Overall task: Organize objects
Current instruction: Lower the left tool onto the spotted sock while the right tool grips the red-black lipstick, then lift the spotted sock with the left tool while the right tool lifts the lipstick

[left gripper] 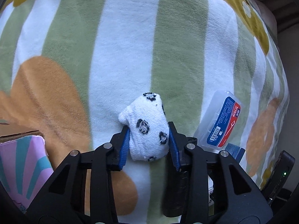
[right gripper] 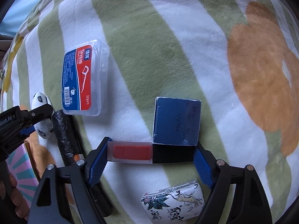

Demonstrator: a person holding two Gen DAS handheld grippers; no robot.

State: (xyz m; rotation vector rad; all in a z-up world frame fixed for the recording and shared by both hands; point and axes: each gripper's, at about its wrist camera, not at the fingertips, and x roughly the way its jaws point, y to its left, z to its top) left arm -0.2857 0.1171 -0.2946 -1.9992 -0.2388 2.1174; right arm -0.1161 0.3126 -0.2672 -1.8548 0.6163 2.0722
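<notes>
Your left gripper [left gripper: 149, 141] pinches the rolled white sock [left gripper: 147, 128] between its pads, floss box [left gripper: 218, 119] just right of it; your right gripper [right gripper: 150, 154] clamps the red-and-black tube [right gripper: 149, 153] endwise, blue box [right gripper: 176, 122] touching it ahead

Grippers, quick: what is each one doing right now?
Left tool: closed on the sock.
Right tool: closed on the lip gloss, gripped end to end.

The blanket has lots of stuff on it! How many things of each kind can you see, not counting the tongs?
Rolled socks: 1
Floss pick boxes: 1
Blue cartons: 1
Red-and-black tubes: 1
Tissue packs: 1
Black bag rolls: 1
Total: 6
</notes>
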